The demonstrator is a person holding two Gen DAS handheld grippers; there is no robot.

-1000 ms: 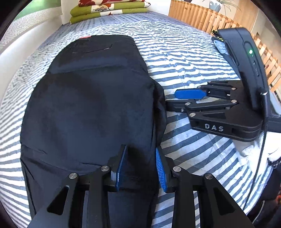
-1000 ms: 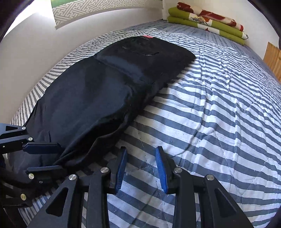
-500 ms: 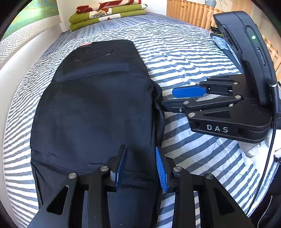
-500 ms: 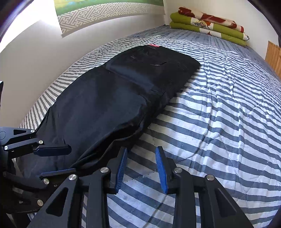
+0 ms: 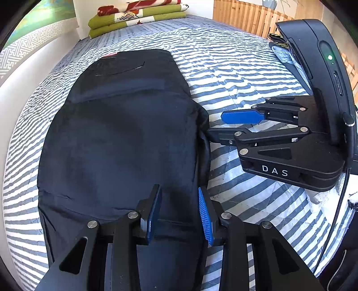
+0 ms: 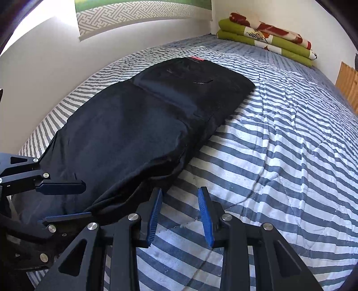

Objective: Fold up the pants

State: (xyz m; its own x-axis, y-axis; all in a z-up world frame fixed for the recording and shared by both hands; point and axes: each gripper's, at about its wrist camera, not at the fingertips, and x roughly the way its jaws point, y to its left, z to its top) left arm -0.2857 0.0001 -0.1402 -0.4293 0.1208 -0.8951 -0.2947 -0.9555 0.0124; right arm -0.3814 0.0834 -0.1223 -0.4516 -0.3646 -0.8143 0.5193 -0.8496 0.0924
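Observation:
Black pants (image 5: 120, 134) lie flat and lengthwise on the striped bedcover (image 5: 235, 71), waistband with a red tag at the far end. My left gripper (image 5: 178, 190) is open and hovers over the near part of the pants with nothing between its fingers. My right gripper (image 5: 217, 125) is open at the pants' right edge, its lower finger close to the cloth. In the right wrist view the pants (image 6: 138, 129) run along the wall side, the right gripper (image 6: 180, 191) is over bare bedcover beside them, and the left gripper (image 6: 86, 200) is at the near end.
Folded green and red bedding (image 5: 136, 15) is stacked at the head of the bed, also seen as bedding (image 6: 268, 38). A white wall (image 6: 44, 67) runs close along the pants' far side. A wooden slatted rail (image 5: 246, 20) and a denim item (image 5: 283, 54) stand to the right.
Both grippers have lifted and drawn back a little, so more of the bed and wall shows. Both stay open. The pants have not moved.

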